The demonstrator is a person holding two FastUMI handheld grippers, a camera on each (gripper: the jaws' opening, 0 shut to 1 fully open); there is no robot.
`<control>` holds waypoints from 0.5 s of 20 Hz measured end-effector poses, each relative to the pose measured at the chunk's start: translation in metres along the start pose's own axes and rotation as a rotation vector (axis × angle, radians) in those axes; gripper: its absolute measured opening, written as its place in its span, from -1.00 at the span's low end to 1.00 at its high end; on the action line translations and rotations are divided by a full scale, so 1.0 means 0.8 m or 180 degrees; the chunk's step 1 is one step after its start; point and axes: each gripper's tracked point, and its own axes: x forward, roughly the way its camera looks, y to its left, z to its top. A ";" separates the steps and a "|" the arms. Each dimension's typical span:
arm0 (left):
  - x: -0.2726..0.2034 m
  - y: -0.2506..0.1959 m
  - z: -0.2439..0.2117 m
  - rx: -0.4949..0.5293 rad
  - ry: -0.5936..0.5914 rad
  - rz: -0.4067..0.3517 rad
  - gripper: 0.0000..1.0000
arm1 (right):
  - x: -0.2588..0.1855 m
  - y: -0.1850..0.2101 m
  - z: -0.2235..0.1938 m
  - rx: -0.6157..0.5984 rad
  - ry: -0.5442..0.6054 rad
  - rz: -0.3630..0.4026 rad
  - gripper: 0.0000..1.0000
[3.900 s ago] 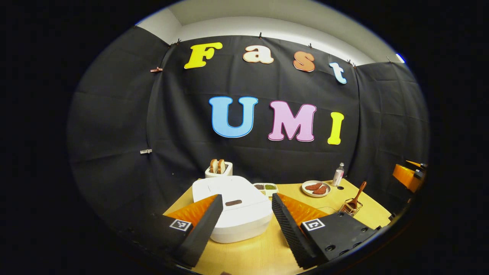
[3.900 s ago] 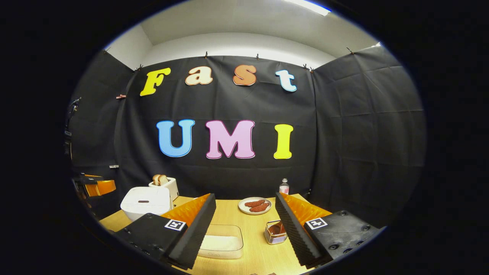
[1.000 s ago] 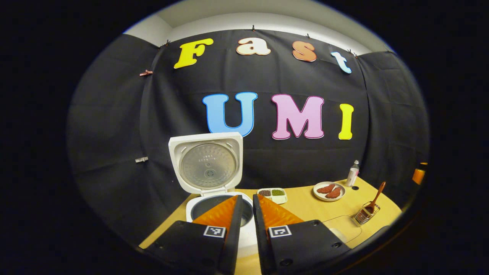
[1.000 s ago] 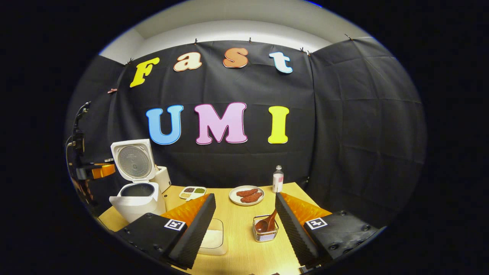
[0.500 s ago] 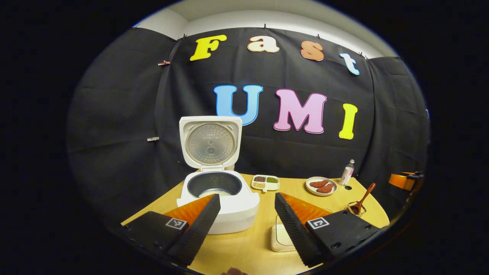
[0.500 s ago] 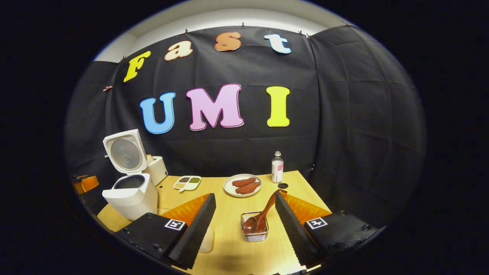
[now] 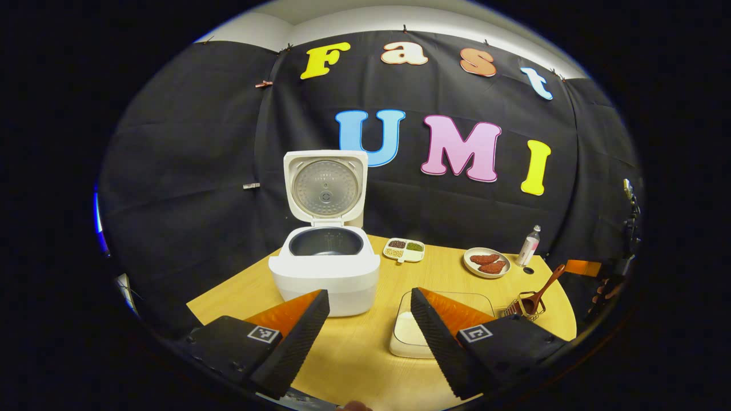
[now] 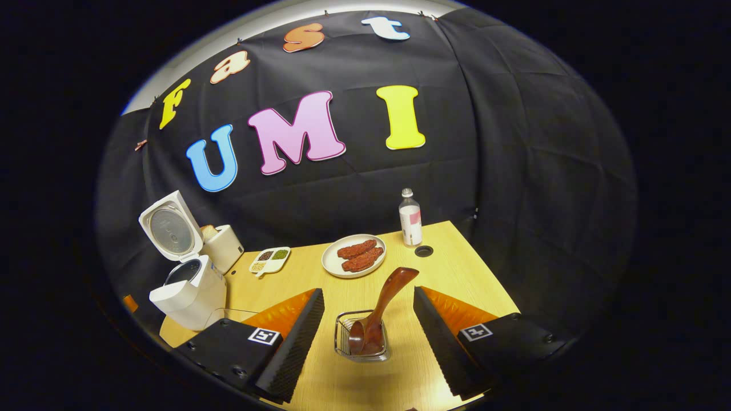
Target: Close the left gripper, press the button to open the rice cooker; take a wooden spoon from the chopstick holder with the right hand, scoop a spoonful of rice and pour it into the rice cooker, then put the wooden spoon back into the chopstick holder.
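Wooden spoon (image 8: 381,308) dead ahead of the right gripper (image 8: 368,326), whose fingers are spread wide and gripping nothing; they bracket the wire chopstick holder (image 8: 361,338) where the spoon stands bowl-down, handle leaning up and to the right. Over on the other side, the left gripper (image 7: 370,324) hangs released too, well back from the rice cooker (image 7: 324,275), nothing between its fingers. That cooker's lid (image 7: 325,185) stands upright and the dark inner pot is exposed, so I'd call the button press done. Beside the cooker sits the clear rice container (image 7: 409,334), white rice in the bottom, partly hidden behind a finger. All on the yellow table (image 8: 457,274). Left to do, by my reading: grasp the handle, lift the spoon out, scoop, tip into the pot, return the spoon.
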 end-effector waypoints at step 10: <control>-0.019 -0.042 -0.009 0.0219 0.0014 0.0147 0.96 | 0.103 -0.024 -0.060 0.0276 0.0485 0.0071 0.97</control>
